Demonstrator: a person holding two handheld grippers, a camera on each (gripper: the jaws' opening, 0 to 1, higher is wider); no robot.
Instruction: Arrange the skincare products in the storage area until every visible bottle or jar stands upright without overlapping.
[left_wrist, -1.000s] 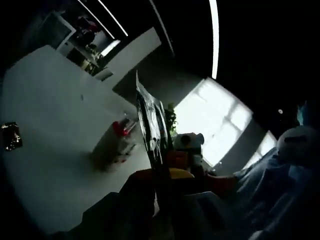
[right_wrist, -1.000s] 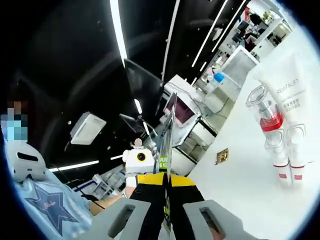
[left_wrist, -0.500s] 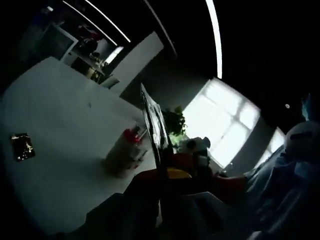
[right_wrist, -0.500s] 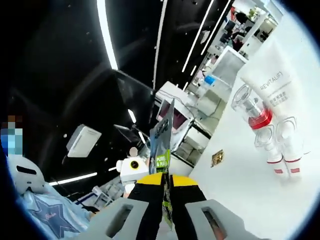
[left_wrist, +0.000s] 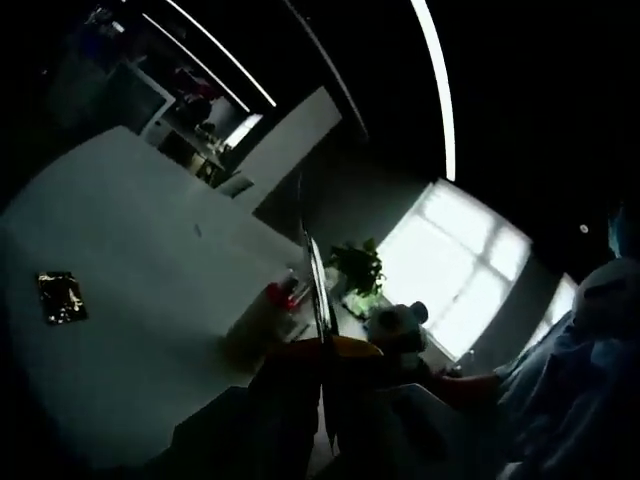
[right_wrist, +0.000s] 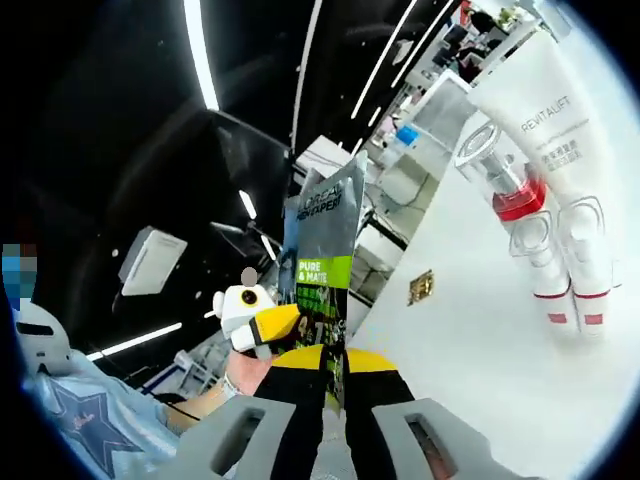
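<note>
Two grippers: both clamped on one flat sachet, each jaw pair pressed together on its lower edge.
Sachet, right gripper view: grey packet (right_wrist: 325, 262) with a green band and white print, face turned to the camera, rising straight up from the right gripper (right_wrist: 335, 372).
Sachet, left gripper view: same sachet (left_wrist: 318, 285) seen edge-on, a thin dark sliver standing above the left gripper (left_wrist: 325, 365); no print readable.
Left gripper seen from the right: yellow-and-white tip (right_wrist: 262, 325) pinching the sachet's left edge, a person's hand behind it.
Bottles, right gripper view: white tube (right_wrist: 555, 120), a clear bottle with a red collar (right_wrist: 505, 190) and small clear pump bottles (right_wrist: 565, 270) grouped up and right of the jaws on the white table (right_wrist: 470, 350).
Bottles, left gripper view: dim, red-collared cluster (left_wrist: 270, 310) just left of the sachet edge; details too dark to tell.
Small dark packet: lies flat on the table, well left of the left jaws (left_wrist: 60, 297); in the right gripper view, between sachet and bottles (right_wrist: 420, 287).
Hand pose: both views strongly rolled, table slanting.
</note>
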